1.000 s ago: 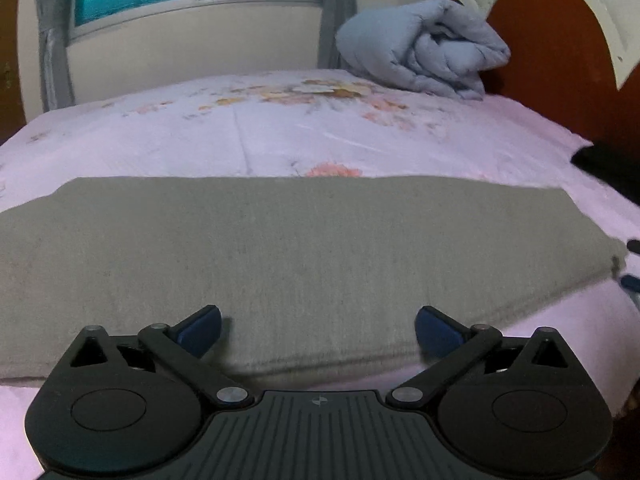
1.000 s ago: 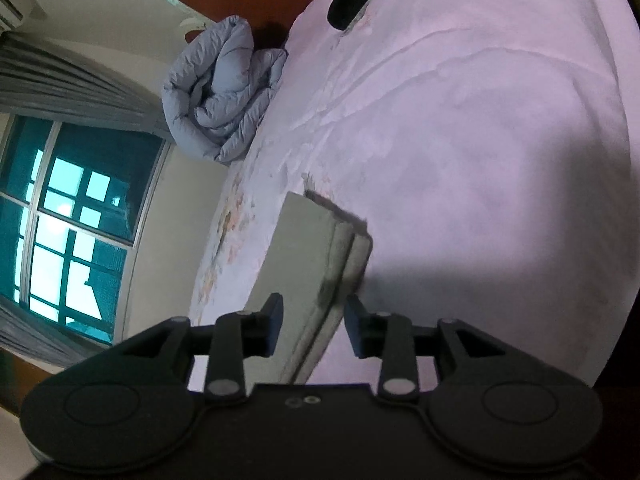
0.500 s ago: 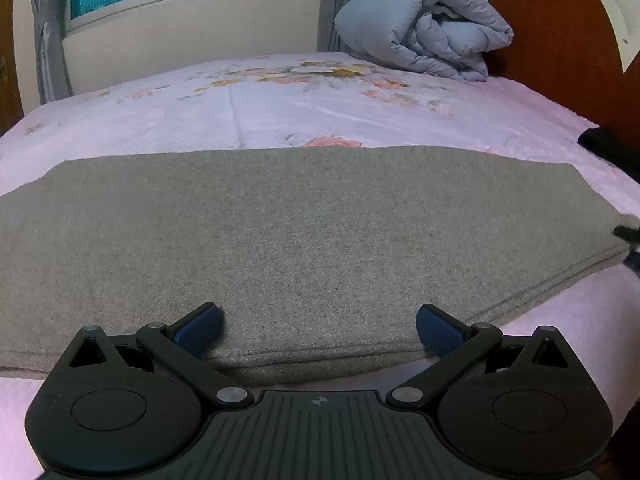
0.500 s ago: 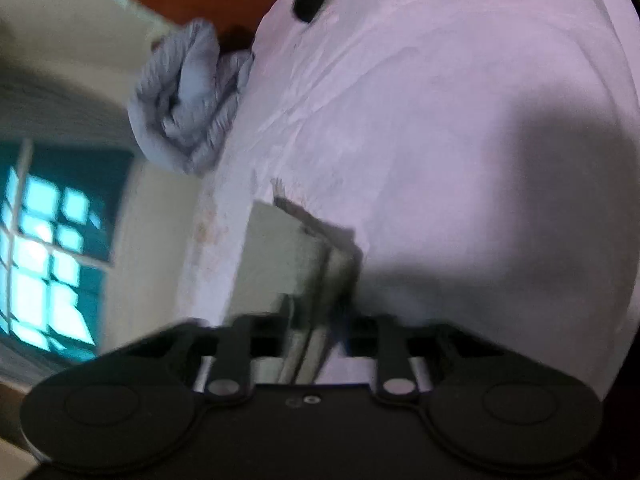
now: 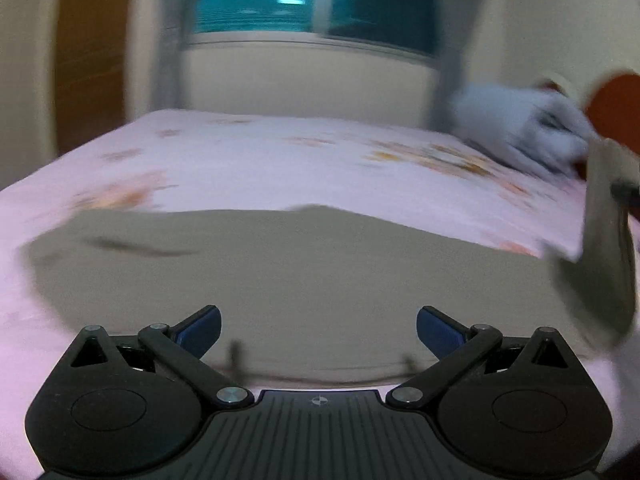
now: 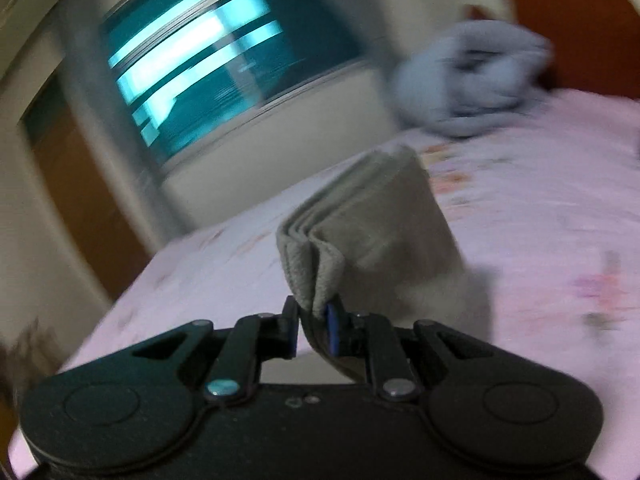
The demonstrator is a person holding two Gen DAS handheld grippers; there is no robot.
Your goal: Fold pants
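Pants (image 6: 372, 216) end — in right gripper (image 6: 312, 326)

No words, numbers or brand names can be read in either view — both are blurred. The only mark is a small round crosshair emblem on the left gripper (image 5: 319, 322) body, at 6 o'clock — it carries no lettering.

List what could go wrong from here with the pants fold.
1. The right gripper pinches only the edge of the stacked pants; several layers fan out above it, so one may slip free.
2. The left gripper is open over the pants and holds nothing, so the flat part may drag or bunch on the sheet.
3. Both views are motion-blurred; so quick a move may land the fold crooked.
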